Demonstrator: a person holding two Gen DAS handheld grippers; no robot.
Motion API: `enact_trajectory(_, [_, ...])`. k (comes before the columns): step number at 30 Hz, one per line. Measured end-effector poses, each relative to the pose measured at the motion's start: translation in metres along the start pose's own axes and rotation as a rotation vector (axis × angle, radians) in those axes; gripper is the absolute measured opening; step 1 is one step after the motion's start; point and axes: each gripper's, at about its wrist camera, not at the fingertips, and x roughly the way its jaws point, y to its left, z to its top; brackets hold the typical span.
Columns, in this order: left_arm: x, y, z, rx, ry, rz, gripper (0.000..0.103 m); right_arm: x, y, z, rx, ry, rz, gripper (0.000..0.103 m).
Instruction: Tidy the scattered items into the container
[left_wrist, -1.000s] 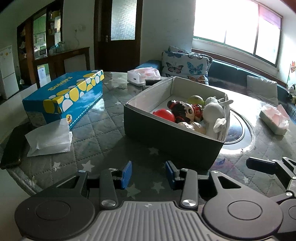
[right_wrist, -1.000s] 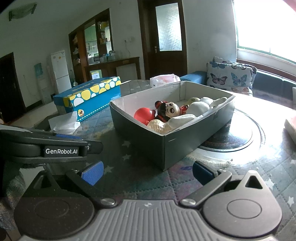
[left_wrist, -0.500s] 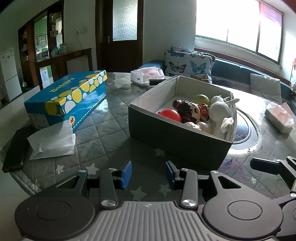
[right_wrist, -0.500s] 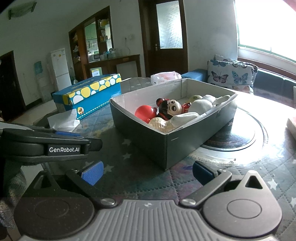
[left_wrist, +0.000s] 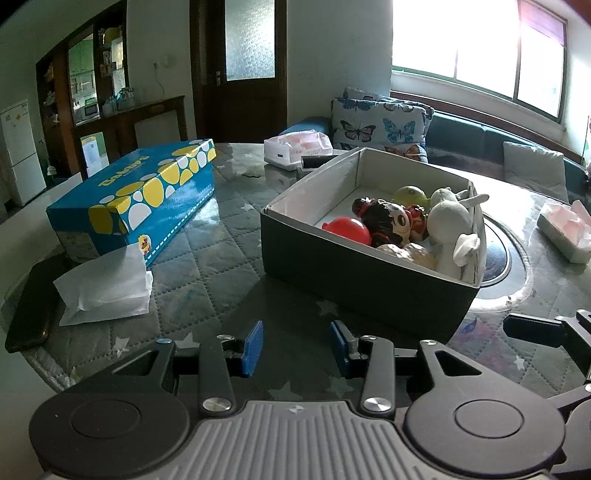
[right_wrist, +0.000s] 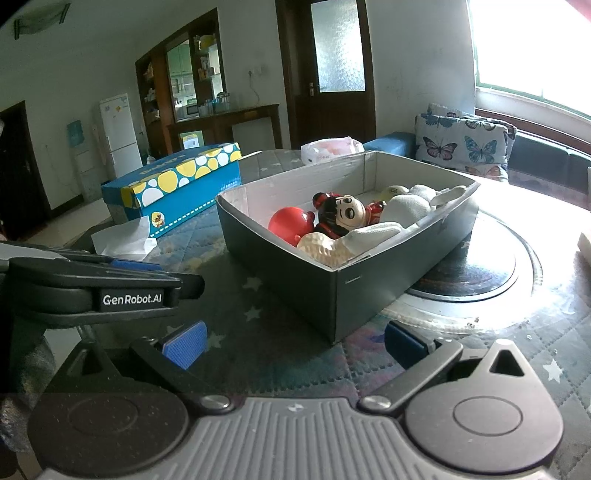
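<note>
1. Your left gripper (left_wrist: 295, 345) has its jaws part-open on nothing; your right gripper (right_wrist: 291, 345) gapes wider, also empty.
2. Quilted tabletop (left_wrist: 221, 258).
3. Grey container (left_wrist: 362, 269) – mid-tabletop, toys inside.
4. White plush (left_wrist: 448, 221), doll (left_wrist: 388, 219), red ball (left_wrist: 347, 229) – all inside.

We see white walls, a dark wooden door (left_wrist: 255, 62) with frosted glass, a bright window (left_wrist: 476, 48), a butterfly cushion (left_wrist: 380, 125) on a sofa, and a white fridge (right_wrist: 120, 134).
</note>
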Motion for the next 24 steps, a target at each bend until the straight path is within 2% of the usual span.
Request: enact_trajectory(24, [0.020, 0.001, 0.018, 0.016, 0.024, 0.010, 0.043, 0.019, -0.004, 0.015, 0.032, 0.013, 0.006, 0.103])
